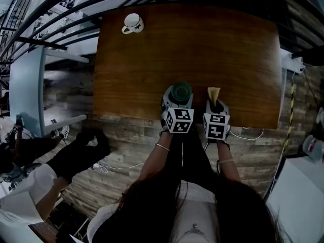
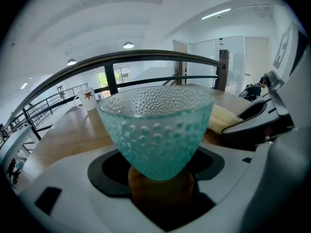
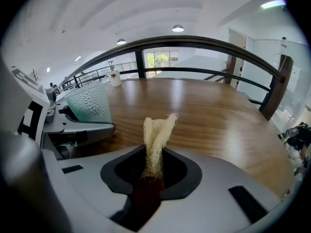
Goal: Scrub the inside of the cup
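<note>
A teal dimpled glass cup (image 1: 180, 91) stands upright between the jaws of my left gripper (image 1: 177, 99) at the near edge of the wooden table (image 1: 217, 44). In the left gripper view the cup (image 2: 155, 130) fills the middle, its narrow base wedged between the jaws of the left gripper (image 2: 158, 181). My right gripper (image 1: 215, 104) sits just to its right, shut on a pale yellow loofah sponge (image 1: 213, 93). In the right gripper view the sponge (image 3: 158, 137) sticks up folded and pinched in the right gripper (image 3: 152, 171), with the cup (image 3: 90, 103) at the left.
A white mug (image 1: 132, 23) with a leaf print stands at the table's far left corner. A dark railing (image 3: 204, 45) runs behind the table. People sit on the floor at lower left (image 1: 55, 156). A white cable (image 1: 248, 134) lies below the table's near edge.
</note>
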`<state>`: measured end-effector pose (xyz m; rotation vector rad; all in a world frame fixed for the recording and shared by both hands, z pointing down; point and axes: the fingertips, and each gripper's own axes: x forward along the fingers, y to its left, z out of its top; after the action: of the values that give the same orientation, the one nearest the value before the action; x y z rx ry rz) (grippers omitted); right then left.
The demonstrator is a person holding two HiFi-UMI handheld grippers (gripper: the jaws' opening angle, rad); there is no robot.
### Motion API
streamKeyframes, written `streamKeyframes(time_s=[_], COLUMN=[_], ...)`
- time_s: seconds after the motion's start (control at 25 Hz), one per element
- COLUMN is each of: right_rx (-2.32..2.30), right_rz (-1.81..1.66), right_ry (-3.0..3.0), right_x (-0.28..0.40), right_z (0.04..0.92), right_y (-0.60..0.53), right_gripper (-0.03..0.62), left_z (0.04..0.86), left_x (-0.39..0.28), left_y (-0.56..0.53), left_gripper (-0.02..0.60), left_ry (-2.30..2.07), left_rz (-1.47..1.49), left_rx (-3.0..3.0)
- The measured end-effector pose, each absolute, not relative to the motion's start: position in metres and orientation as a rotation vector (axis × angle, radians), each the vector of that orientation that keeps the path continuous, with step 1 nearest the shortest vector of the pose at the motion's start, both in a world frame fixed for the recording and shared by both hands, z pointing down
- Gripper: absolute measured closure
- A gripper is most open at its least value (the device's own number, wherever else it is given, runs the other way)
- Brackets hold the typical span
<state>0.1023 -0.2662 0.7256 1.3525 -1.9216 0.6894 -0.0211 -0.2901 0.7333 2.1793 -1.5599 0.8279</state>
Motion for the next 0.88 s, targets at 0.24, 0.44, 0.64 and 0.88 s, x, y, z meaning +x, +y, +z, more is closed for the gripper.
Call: streamKeyframes(time_s=[0.24, 0.44, 0.64, 0.88], right_rx=[1.364, 1.395, 1.401, 1.409], right_rz=[0.674, 0.671, 0.646, 0.628], right_ry=[-1.980, -2.037, -2.074, -2.115], right_x=[0.096, 0.094, 0.087, 0.079], right_z=[0.708, 0.682, 0.657, 0.630], right_y=[-0.271, -0.269, -0.261, -0.251], right_gripper=[0.505, 0.508, 0.510, 0.510], left_z=[0.715, 0.694, 0.673, 0.650], left_x=[-0.031, -0.030, -0.032, -0.037], left_y=[-0.287, -0.281, -0.274, -0.265], left_gripper=[0.235, 0.236, 0.236, 0.236], left_ry=[-1.564, -1.561, -1.555, -1.564], left_rz=[0.823, 0.826, 0.846, 0.862], left_rx=[2.212, 2.263, 2.321, 2.366])
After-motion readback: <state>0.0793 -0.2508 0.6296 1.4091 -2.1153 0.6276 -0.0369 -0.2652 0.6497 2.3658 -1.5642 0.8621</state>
